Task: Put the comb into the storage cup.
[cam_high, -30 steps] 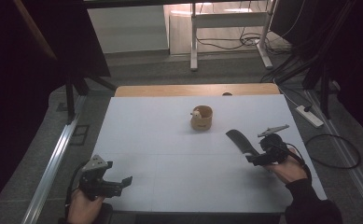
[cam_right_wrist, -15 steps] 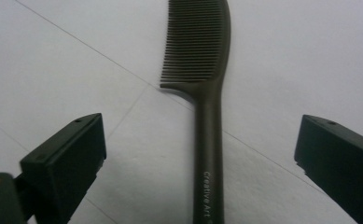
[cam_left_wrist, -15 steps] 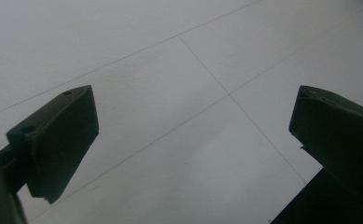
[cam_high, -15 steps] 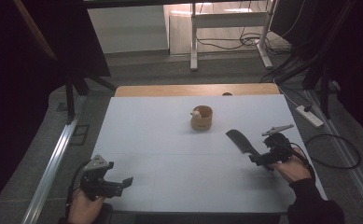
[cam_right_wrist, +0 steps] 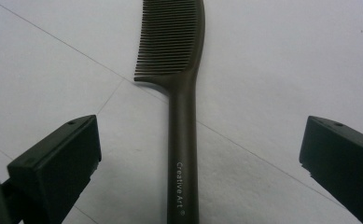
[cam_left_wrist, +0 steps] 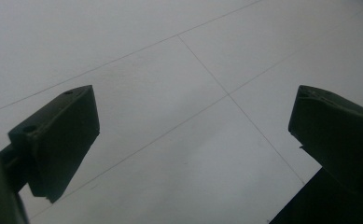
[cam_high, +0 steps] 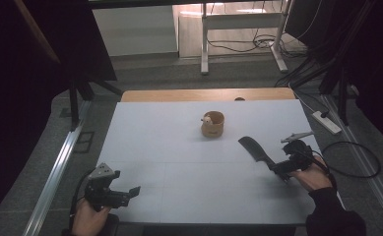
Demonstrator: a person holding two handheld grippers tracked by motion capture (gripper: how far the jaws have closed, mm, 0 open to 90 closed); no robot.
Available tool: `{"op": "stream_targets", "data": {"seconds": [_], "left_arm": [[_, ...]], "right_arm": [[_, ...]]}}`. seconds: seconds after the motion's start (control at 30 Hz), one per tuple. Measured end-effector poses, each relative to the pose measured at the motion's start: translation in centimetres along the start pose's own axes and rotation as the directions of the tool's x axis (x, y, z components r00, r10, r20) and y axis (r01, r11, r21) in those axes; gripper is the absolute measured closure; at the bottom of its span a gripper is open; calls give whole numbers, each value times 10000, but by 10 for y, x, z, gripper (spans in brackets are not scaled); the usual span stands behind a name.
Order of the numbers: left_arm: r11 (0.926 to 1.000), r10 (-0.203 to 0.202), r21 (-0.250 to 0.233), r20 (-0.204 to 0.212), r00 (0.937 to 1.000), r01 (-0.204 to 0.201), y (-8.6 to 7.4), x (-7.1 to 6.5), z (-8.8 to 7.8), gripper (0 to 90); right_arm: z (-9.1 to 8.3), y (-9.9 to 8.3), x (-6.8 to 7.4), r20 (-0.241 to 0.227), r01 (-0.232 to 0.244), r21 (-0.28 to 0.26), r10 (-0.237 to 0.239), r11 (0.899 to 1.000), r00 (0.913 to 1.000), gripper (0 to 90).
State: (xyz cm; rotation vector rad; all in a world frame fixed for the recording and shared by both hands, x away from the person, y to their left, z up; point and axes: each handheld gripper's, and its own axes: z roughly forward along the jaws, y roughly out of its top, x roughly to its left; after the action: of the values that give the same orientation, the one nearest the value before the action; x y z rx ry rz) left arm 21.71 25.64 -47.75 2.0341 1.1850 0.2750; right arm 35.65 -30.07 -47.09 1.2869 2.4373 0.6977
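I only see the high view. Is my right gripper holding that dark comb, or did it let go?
Observer: It isn't holding it. In the right gripper view the comb lies flat on the table between the right gripper fingers, which have just been opening and stand apart from it.
Operator: Is anything written on it?
Observer: Yes, small white letters on the handle read "Creative Art".
Operator: What about my left gripper?
Observer: The left gripper is open too, with just white table between its fingers.
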Motion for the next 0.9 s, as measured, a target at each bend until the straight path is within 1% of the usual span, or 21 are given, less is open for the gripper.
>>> {"op": "stream_targets", "data": {"seconds": [0.07,0.13,0.17,0.23,0.4,0.53,0.9], "left_arm": [[10000,-12,-3,18,10000,12,0,0,0,27],[10000,-13,2,23,10000,13,0,0,0,27],[10000,-17,6,25,10000,17,0,0,0,28],[10000,-26,8,26,10000,26,0,0,0,28],[10000,-29,31,6,10000,29,0,0,0,30],[10000,-50,36,9,10000,50,0,0,1,30],[10000,-63,49,20,10000,63,0,1,1,31]], "right_arm": [[0,0,-1,-54,-73,18,73,10000,10000,0],[1,-1,-2,-263,-193,54,194,9998,9995,0],[2,-1,-1,-295,-234,95,237,9997,9993,0],[2,-1,-1,-210,-221,127,223,9997,9995,0],[6,-2,-1,-233,-319,254,325,9992,9992,0],[11,-4,-2,-257,-294,432,305,9986,9992,0],[27,-7,-2,-212,96,988,-75,9951,9997,0]]}}
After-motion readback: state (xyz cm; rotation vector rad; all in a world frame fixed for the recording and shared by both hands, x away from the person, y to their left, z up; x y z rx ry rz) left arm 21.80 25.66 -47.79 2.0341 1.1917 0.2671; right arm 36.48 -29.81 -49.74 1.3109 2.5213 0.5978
